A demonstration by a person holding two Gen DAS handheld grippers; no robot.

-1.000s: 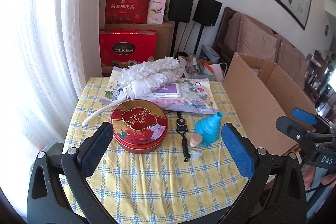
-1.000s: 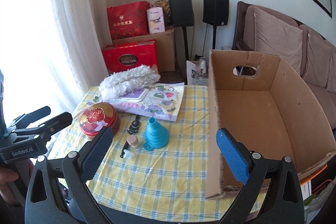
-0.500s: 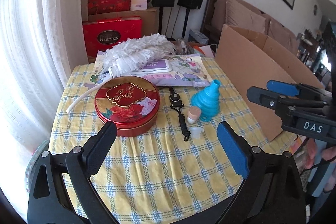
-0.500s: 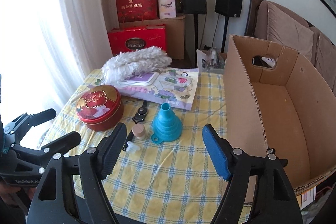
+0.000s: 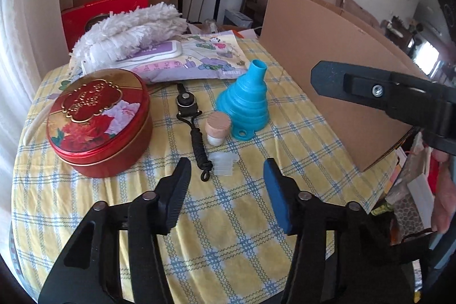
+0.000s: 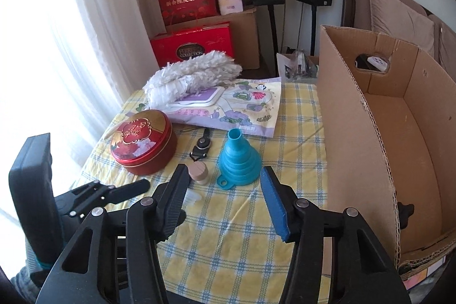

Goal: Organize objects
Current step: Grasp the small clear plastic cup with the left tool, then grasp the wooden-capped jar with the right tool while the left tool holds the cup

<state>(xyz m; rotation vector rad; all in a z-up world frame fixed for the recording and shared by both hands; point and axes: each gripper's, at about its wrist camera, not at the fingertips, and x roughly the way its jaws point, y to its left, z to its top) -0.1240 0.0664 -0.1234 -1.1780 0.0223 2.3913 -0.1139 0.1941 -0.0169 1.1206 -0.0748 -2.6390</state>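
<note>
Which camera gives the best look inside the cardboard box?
The right wrist view: it looks over the near wall into the cardboard box, showing its bare floor and a handle cutout. The left wrist view shows only the box's outer wall, none of its inside.

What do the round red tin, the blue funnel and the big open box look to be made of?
The round red tin looks like printed, embossed metal: glossy sheen and a rolled rim. The blue funnel looks like matte silicone or soft plastic: stepped rings suggest it collapses. The big open box is plain brown corrugated cardboard: fluting shows along its cut top edge.
</note>
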